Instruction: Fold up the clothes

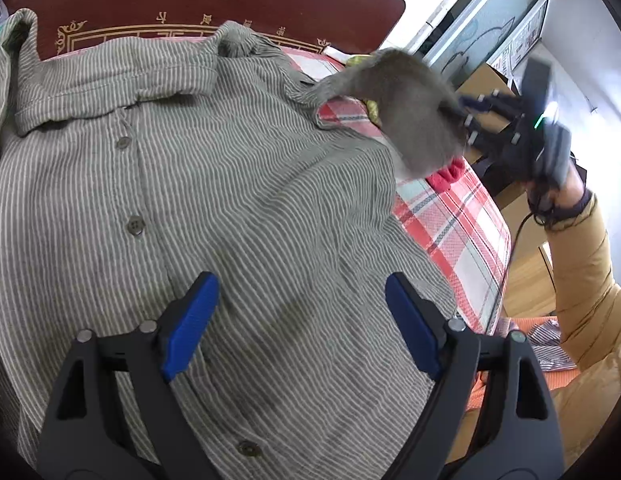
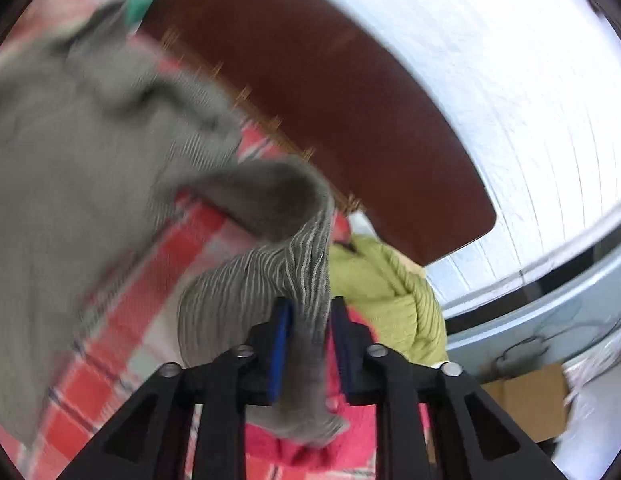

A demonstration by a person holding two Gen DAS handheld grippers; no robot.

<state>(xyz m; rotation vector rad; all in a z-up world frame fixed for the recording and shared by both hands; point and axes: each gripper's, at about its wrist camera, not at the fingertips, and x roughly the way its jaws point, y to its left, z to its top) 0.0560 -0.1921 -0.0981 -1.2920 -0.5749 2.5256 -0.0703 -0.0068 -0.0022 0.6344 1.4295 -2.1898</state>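
The right gripper (image 2: 310,344) has the striped sleeve (image 2: 270,280) of the grey shirt (image 2: 70,160) between its blue pads (image 2: 280,344), with a narrow gap on the right-hand side. From the jaws the sleeve arches up and left to the blurred shirt body, which lies on the red plaid cloth (image 2: 122,320). Just right of the sleeve sits a lime-green knit (image 2: 390,296), with a pink garment (image 2: 350,440) below it. Behind the sleeve stands a dark red headboard (image 2: 330,100).

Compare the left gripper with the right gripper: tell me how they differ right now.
The left gripper stands wide open above the striped shirt with nothing between its pads; the right gripper is nearly closed with the shirt's sleeve between its pads. The left looks sharp and steady; the right view is motion-blurred. Both have blue pads on black fingers.
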